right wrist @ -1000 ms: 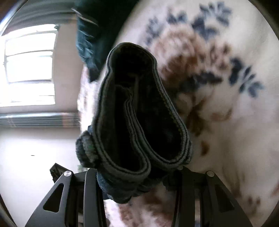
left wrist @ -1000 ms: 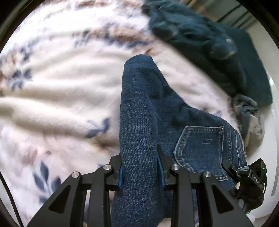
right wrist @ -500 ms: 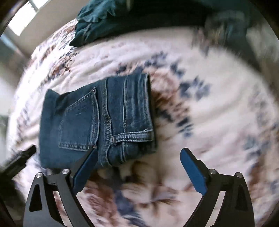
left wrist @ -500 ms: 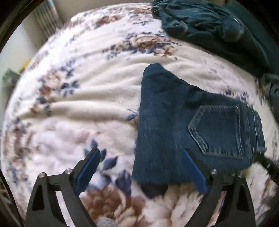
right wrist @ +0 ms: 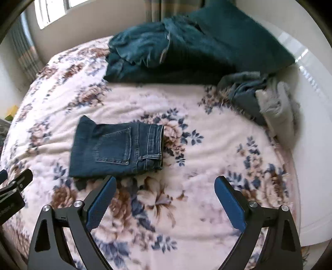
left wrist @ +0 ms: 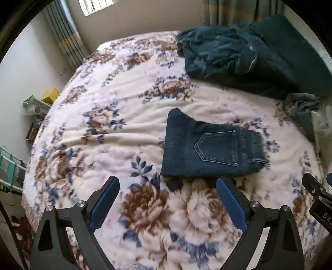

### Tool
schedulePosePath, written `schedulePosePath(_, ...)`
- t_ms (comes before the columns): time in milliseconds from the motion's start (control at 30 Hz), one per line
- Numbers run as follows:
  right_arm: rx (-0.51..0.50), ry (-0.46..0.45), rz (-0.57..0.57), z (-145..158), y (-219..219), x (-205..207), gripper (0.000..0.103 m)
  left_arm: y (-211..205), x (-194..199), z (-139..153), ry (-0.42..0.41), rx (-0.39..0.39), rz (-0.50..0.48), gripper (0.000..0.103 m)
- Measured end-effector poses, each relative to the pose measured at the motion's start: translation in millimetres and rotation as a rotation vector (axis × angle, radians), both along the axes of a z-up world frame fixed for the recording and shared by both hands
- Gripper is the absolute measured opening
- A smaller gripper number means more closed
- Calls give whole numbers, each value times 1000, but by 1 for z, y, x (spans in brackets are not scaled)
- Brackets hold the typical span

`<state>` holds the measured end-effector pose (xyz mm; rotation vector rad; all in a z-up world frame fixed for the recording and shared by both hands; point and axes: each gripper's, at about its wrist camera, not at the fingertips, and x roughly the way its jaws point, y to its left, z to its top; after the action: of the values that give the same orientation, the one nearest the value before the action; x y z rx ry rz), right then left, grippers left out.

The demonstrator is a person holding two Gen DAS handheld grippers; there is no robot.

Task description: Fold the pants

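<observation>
bed: floral blanket [left wrist: 116, 133] | folded jeans [left wrist: 209, 151] mid-blanket | dark clothes pile [right wrist: 166, 52] beyond jeans | left hand-held gripper [left wrist: 167, 199] spread | right hand-held gripper [right wrist: 165, 197] spread | window [left wrist: 95, 6] beyond bed

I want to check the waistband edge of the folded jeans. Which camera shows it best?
The right wrist view: the folded jeans lie with their waistband facing it, belt loop clear. The left wrist view shows the same jeans, but the waistband looks more compressed there.

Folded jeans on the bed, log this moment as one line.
jeans: folded, flat on floral blanket | left gripper: open, empty | right gripper: open, empty
</observation>
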<state>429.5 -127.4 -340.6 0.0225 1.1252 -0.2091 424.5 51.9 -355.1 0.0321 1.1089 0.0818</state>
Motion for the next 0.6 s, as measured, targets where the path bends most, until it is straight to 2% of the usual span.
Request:
schedulePosePath(333,19,-72,41,162,-1,-107,97,-4,-101,138,-100,-14,6,96)
schedulePosePath(600,8,-174,114,283,7,-195,97,-11,-176,227,-182,-28,1,96)
